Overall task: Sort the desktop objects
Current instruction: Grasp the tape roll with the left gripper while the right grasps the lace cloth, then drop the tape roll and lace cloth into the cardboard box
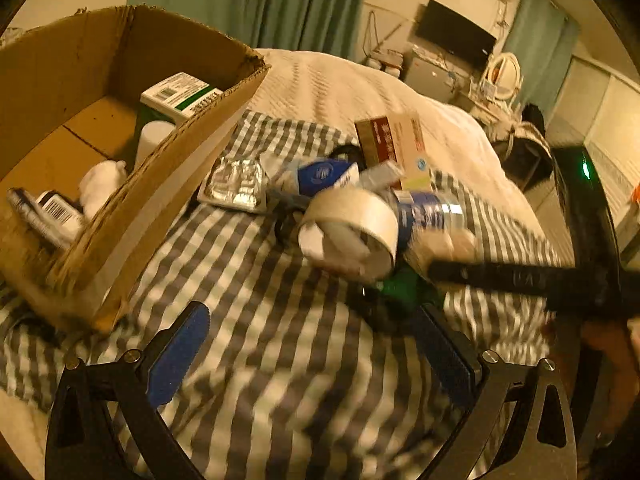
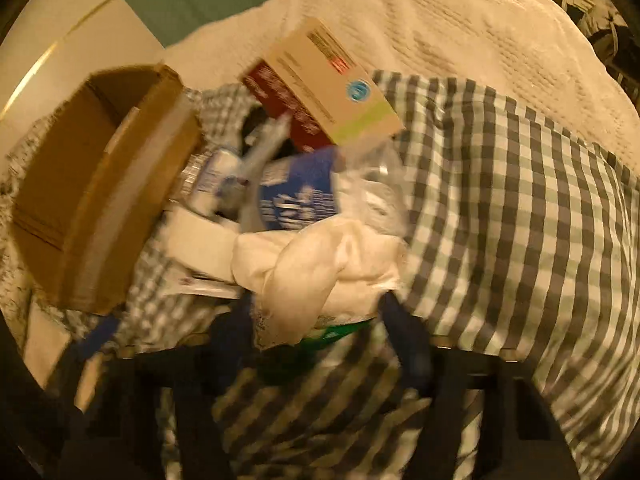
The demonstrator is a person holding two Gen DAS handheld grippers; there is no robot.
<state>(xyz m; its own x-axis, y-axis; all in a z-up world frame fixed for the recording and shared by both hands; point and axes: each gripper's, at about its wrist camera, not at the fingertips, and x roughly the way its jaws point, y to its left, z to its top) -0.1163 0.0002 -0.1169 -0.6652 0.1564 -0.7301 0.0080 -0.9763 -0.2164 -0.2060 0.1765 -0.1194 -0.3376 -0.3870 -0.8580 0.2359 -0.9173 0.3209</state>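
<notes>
A pile of objects lies on the checked cloth [image 1: 280, 360]: a tape roll [image 1: 352, 224], a foil blister pack [image 1: 236, 184], a blue tube [image 1: 324, 172], a red-and-tan carton [image 1: 396, 144] and a blue-labelled bottle [image 1: 428, 212]. My left gripper [image 1: 312, 316] hovers open in front of the pile, nothing between its blue pads. In the blurred right wrist view my right gripper [image 2: 316, 312] has its fingers against both sides of a white cloth wad [image 2: 320, 264], with something green [image 2: 328, 336] beneath. The same carton [image 2: 328, 92] and bottle [image 2: 296, 196] lie beyond it.
An open cardboard box [image 1: 120, 60] stands at the left and holds a white-and-green carton [image 1: 180, 94], a white bottle [image 1: 154, 136] and other items. The right gripper's black finger [image 1: 500, 280] reaches in from the right. A cream bedspread [image 1: 340, 84] lies beyond.
</notes>
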